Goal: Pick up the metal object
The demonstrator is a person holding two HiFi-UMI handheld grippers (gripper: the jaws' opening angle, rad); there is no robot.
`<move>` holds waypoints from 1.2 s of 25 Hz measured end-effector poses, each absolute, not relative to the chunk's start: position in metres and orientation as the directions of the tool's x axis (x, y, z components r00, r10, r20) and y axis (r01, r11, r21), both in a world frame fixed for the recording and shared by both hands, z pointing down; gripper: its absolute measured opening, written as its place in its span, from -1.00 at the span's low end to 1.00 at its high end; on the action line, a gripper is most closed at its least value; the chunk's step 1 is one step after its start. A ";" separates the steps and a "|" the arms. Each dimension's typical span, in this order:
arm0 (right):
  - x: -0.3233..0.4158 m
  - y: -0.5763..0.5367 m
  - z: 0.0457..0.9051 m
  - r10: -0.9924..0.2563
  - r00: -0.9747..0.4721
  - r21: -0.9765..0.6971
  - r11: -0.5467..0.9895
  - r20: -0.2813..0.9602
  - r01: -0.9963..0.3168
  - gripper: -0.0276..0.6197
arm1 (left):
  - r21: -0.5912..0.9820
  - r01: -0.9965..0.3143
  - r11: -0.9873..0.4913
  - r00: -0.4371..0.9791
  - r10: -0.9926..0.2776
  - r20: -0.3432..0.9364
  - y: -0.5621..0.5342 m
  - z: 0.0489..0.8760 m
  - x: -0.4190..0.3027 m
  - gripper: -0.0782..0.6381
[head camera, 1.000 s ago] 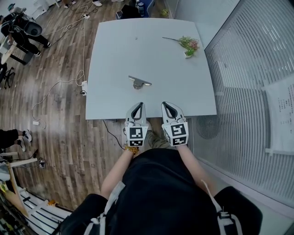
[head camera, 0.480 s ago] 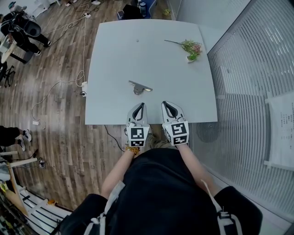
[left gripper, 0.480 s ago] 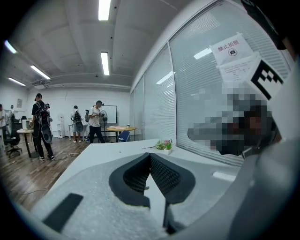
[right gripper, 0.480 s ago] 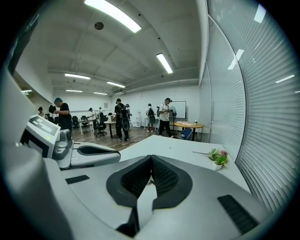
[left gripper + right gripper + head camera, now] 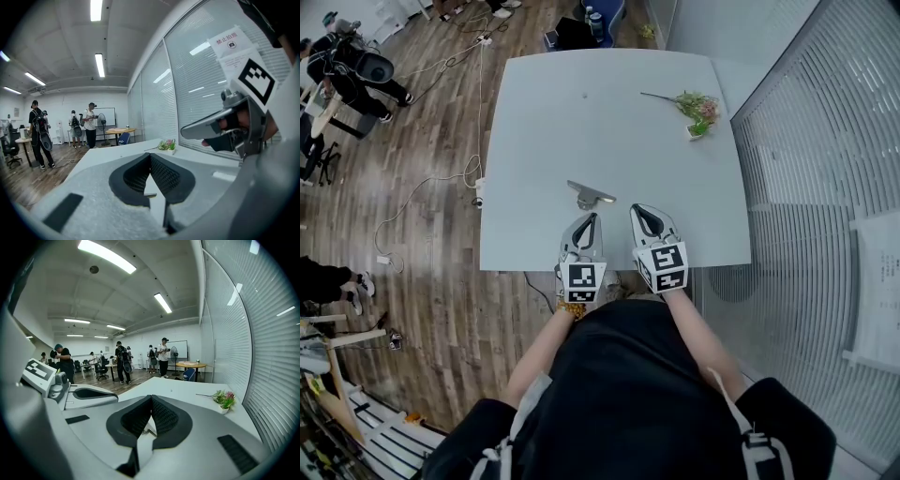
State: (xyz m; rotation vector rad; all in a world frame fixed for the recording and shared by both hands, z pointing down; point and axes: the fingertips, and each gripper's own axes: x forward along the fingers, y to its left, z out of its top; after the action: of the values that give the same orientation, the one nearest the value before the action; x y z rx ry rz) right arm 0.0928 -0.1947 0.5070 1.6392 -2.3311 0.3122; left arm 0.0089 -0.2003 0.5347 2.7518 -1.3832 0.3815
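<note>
**Both claws closer to the metal piece**

Since a second ago both claws have gone forward over the near edge of the table, and the gap between them and the metal object has become much smaller.

The left claw [image 5: 588, 216] is clenched, its two dark pads meeting at the tips with nothing between them. The right claw [image 5: 639, 209], just beside it, is closed in the same way and is also empty. Both point across the table and a little downward, each held by one hand of the person standing at the near edge.

The metal object [image 5: 589, 194] lies flat on the white table [image 5: 581, 122], just in front of the left claw's tips and not touching them. From the right claw it is ahead and to the left.

Far ahead of the right claw, near the far right corner, lies a small flower sprig [image 5: 698, 105]. To the right of the right claw runs a glass wall with blinds [image 5: 825, 187]. Left of the left claw is the wooden floor [image 5: 412, 244] with cables on it, and several people [image 5: 123, 363] stand well beyond the table.
</note>
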 end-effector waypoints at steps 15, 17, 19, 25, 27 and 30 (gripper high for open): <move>0.108 -0.257 0.525 -0.868 -0.354 -0.060 0.356 0.349 -0.933 -0.91 | -0.120 -0.808 -0.577 0.536 -0.804 0.258 -0.250 0.547 0.010 -0.78; 0.109 -0.261 0.525 -0.867 -0.355 -0.065 0.355 0.351 -0.933 -0.91 | -0.116 -0.809 -0.576 0.535 -0.804 0.261 -0.255 0.548 0.010 -0.77; 0.110 -0.264 0.526 -0.866 -0.357 -0.071 0.355 0.351 -0.932 -0.91 | -0.116 -0.808 -0.578 0.536 -0.802 0.263 -0.259 0.548 0.011 -0.77; 0.123 -0.279 0.536 -0.868 -0.345 -0.088 0.337 0.357 -0.938 -0.91 | -0.130 -0.807 -0.576 0.530 -0.804 0.271 -0.272 0.556 0.017 -0.77; 0.123 -0.283 0.536 -0.866 -0.350 -0.089 0.342 0.357 -0.935 -0.91 | -0.132 -0.811 -0.570 0.524 -0.808 0.269 -0.277 0.556 0.016 -0.77; 0.121 -0.289 0.535 -0.862 -0.361 -0.084 0.355 0.356 -0.931 -0.91 | -0.132 -0.822 -0.555 0.508 -0.817 0.273 -0.285 0.556 0.010 -0.77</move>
State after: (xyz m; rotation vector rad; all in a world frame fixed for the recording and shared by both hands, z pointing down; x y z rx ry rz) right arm 0.1205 -0.2885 0.5346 1.6047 -2.3687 0.3989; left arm 0.0104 -0.2849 0.5563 2.7150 -1.4753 0.4787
